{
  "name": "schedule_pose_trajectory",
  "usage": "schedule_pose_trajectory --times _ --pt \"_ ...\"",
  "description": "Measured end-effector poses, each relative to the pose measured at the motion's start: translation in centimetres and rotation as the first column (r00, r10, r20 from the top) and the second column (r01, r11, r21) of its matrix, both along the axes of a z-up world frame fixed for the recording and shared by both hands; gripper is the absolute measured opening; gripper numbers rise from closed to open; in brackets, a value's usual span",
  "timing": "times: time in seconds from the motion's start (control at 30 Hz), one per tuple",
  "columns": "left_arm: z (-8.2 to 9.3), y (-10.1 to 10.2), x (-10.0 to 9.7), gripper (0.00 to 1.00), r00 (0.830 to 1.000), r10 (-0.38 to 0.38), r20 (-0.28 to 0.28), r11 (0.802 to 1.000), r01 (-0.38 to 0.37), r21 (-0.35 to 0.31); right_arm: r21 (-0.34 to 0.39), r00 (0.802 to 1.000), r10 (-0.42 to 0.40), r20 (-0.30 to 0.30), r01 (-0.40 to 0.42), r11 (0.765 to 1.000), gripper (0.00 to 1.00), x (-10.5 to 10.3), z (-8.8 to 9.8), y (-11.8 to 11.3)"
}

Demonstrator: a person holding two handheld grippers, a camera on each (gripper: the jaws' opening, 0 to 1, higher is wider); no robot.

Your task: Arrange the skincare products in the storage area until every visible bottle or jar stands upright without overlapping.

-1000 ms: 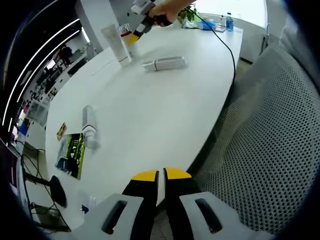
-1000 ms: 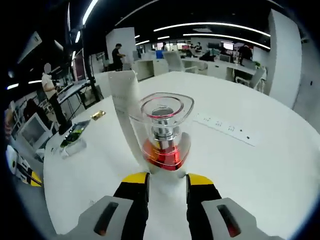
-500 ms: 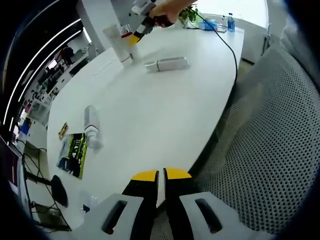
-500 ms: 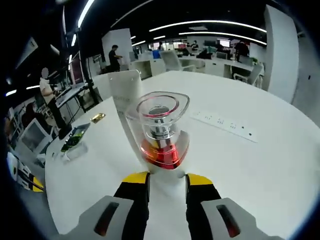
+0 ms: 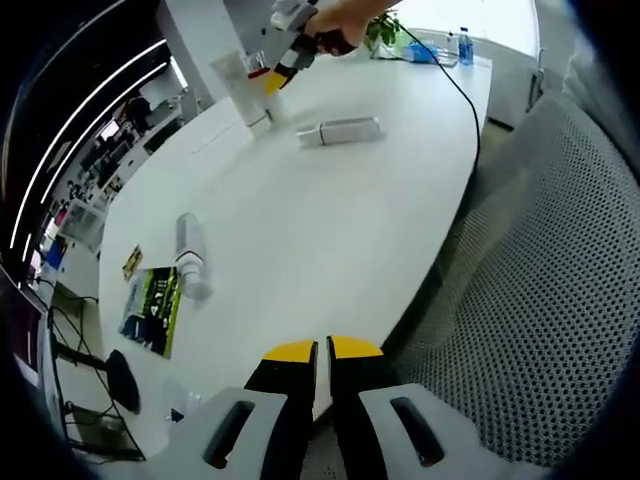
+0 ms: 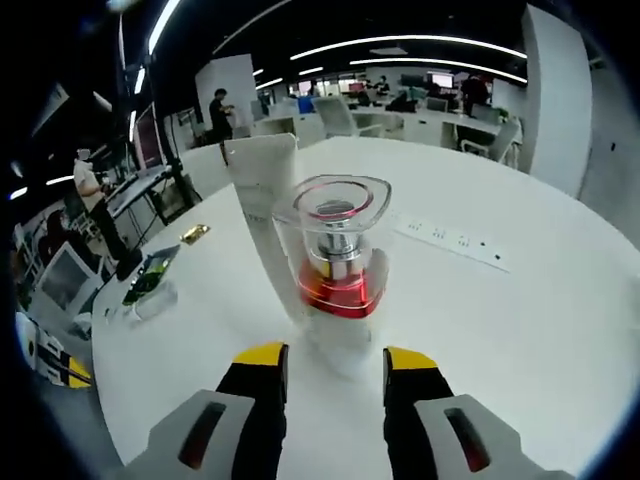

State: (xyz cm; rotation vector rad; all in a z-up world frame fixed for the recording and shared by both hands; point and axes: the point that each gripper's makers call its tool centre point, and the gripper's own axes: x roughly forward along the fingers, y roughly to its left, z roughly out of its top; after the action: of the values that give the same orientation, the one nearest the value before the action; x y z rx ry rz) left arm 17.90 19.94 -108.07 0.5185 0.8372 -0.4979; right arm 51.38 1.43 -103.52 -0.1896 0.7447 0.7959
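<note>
Your right gripper (image 6: 328, 362) stands parted around the upright clear bottle (image 6: 340, 265); your left gripper (image 5: 321, 350) is clenched, empty. Next, stand up the lying white tube (image 5: 338, 131) near the table's (image 5: 300, 240) far edge.

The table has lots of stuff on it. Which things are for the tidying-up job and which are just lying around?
For the job:
clear bottle with a red base
tall white tube
white bottle lying flat
small white bottle on its side

Just lying about:
green and black booklet
white power strip
blue-capped water bottle
grey mesh chair
</note>
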Motion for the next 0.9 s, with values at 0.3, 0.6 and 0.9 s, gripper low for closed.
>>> schedule_pose_trajectory --times 0.3,0.6,0.9 --pt "0.1 0.0 0.1 0.00 1.000 -0.001 0.009 1.000 0.001 0.003 0.014 1.000 0.022 -0.017 -0.022 1.000 0.32 -6.5 -0.7 -0.1" --pt "0.3 0.0 0.1 0.00 1.000 -0.006 0.022 1.000 0.006 0.008 0.125 0.999 0.047 -0.009 -0.045 0.991 0.32 -12.6 0.1 2.3" --pt "0.7 -0.4 0.1 0.00 0.999 -0.019 0.033 1.000 0.019 0.005 0.101 0.973 0.229 0.028 -0.230 0.968 0.35 -22.1 0.1 5.5"
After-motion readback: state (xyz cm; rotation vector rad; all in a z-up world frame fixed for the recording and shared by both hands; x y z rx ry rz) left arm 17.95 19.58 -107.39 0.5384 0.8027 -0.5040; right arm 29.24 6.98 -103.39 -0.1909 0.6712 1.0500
